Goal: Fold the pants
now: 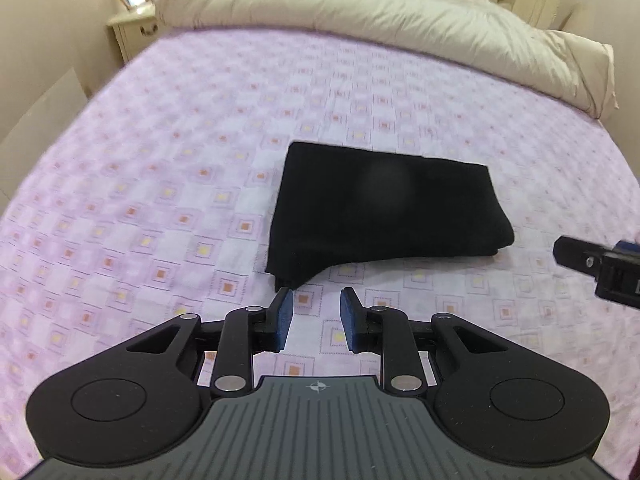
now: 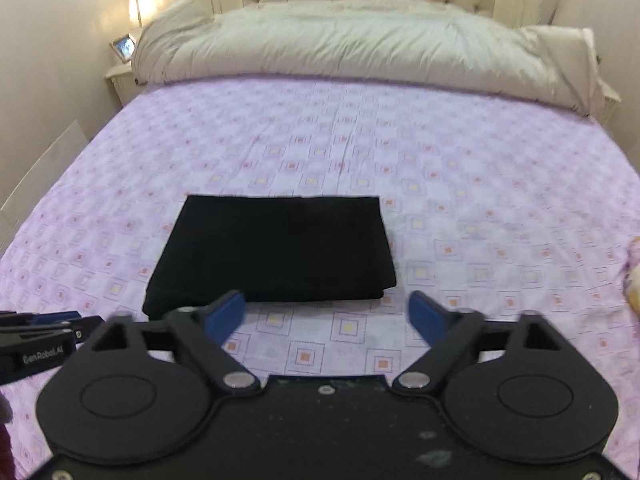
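One black pants (image 2: 272, 250) bundle folded flat on bedsheet (image 2: 460, 168), grippers clear

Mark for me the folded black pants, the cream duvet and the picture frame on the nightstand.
folded black pants (image 2: 276, 248): right wrist view, middle of the top layer.
cream duvet (image 2: 352, 44): right wrist view, middle of its bunched bulk near the headboard.
picture frame (image 2: 124, 46): right wrist view, its glass face.

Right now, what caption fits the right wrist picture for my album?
Open right gripper hovers above folded black pants lying on the pink patterned bedsheet.
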`<state>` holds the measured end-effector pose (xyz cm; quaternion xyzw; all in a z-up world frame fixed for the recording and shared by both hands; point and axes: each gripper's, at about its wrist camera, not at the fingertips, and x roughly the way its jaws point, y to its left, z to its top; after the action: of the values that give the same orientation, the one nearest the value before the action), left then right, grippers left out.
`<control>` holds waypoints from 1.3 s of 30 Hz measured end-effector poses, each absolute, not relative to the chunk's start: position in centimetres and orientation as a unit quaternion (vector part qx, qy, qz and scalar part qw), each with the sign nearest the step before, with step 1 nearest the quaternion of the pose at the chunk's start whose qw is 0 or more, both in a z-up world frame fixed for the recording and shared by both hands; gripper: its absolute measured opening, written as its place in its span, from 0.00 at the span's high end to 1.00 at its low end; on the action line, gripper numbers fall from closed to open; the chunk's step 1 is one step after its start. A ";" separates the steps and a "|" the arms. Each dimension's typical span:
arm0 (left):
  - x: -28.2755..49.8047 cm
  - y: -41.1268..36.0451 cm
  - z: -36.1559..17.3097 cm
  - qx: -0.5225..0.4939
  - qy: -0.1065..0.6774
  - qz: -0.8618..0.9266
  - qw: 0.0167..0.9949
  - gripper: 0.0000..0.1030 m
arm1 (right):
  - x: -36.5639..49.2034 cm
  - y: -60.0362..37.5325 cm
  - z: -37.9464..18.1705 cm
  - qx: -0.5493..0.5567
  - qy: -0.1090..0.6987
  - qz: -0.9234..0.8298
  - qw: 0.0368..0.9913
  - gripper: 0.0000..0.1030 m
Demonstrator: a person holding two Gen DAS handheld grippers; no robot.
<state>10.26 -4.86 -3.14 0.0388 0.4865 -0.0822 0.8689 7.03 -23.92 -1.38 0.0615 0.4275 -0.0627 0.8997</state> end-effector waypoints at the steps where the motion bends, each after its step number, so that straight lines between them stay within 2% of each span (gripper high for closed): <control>1: 9.6 -5.0 -2.7 0.047 0.481 -0.080 0.872 0.75 | 6.8 -24.1 -1.4 0.058 0.424 -0.061 0.902 0.05; 20: 3.7 -5.1 1.4 0.045 0.462 -0.063 0.883 0.75 | 0.1 -21.9 2.1 0.047 0.411 -0.035 0.910 0.04; 39: 2.1 -5.1 1.7 0.051 0.462 -0.052 0.884 0.75 | -1.9 -21.8 2.8 0.054 0.408 -0.041 0.911 0.04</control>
<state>2.14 -5.12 1.70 0.0505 0.4621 -0.0523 0.8838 -1.87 -21.79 2.83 0.0541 0.4078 -0.0415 0.9105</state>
